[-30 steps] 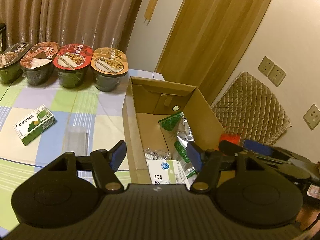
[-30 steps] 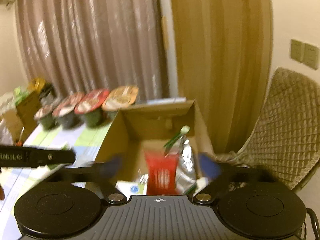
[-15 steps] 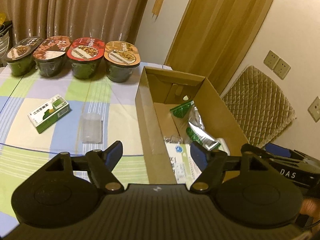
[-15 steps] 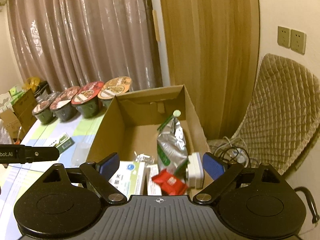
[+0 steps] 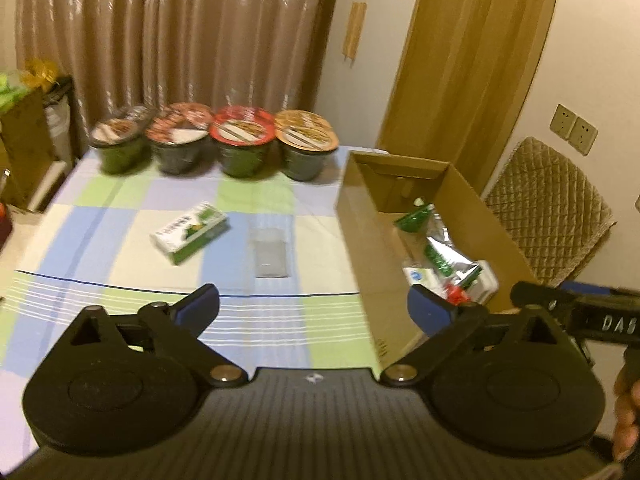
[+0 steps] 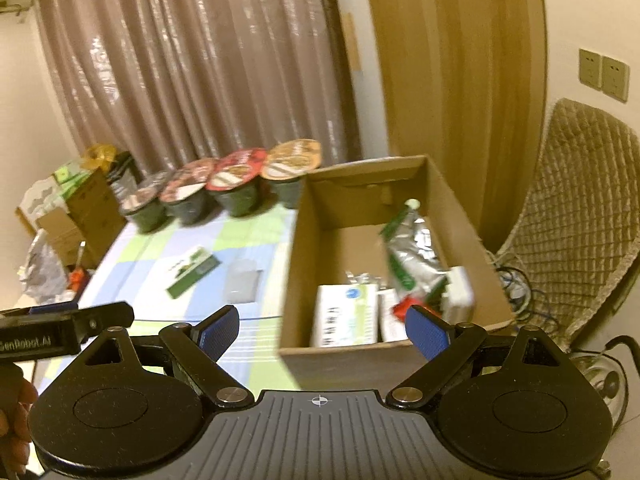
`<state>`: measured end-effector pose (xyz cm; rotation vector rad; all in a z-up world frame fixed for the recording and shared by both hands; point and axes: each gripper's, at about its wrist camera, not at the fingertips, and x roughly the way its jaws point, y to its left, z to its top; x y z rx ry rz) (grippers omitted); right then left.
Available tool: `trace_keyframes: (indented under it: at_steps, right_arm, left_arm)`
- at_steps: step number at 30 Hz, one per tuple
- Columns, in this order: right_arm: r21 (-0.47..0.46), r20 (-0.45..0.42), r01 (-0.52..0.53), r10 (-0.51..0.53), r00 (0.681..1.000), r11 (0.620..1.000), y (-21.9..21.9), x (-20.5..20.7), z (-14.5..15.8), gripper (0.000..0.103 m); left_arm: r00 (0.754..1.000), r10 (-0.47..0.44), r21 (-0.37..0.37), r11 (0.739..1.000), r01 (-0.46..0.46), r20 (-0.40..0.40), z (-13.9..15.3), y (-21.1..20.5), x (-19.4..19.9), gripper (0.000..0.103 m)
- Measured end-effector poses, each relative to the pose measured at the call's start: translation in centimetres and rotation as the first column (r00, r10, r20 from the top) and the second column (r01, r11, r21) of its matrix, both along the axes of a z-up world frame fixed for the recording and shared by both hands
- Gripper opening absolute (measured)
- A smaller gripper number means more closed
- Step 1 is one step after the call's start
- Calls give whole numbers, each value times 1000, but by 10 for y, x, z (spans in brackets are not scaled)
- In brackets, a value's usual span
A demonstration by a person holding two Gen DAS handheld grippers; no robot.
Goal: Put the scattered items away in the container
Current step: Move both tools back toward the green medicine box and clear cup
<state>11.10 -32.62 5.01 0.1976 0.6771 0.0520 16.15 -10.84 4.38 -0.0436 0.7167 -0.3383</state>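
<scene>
An open brown cardboard box (image 5: 436,216) stands at the right edge of the tabletop (image 5: 120,248), which is covered with a checked cloth of blue, green and cream. Inside the box lie a silver foil pouch with green print (image 6: 408,260), a white carton with a blue round mark (image 6: 344,316), a small red packet (image 6: 404,308) and a white block (image 6: 460,292), crowded toward its near end. On the cloth, near the middle of the tabletop, a green-and-white rectangular carton (image 5: 190,232) lies flat and askew, and just beside it, toward the box, a clear plastic packet (image 5: 270,252) lies flat. Four foil-lidded instant noodle bowls (image 5: 212,144) line the far edge. The left gripper (image 5: 312,308) has its jaws spread wide with nothing between them; the right gripper (image 6: 320,332) likewise, released and empty, hovering at the near end of the box.
</scene>
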Motion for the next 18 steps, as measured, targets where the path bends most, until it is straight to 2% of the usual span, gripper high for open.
trace_keyframes:
  at_steps: [10, 18]
  right_arm:
    - [7, 0, -100, 100, 995, 995, 64, -20, 5, 95]
    - [-21, -30, -176, 176, 984, 984, 103, -17, -4, 95]
  left_arm:
    - [995, 101, 51, 994, -101, 5, 9, 81, -39, 101]
    - [988, 157, 72, 985, -156, 1, 7, 123, -47, 101]
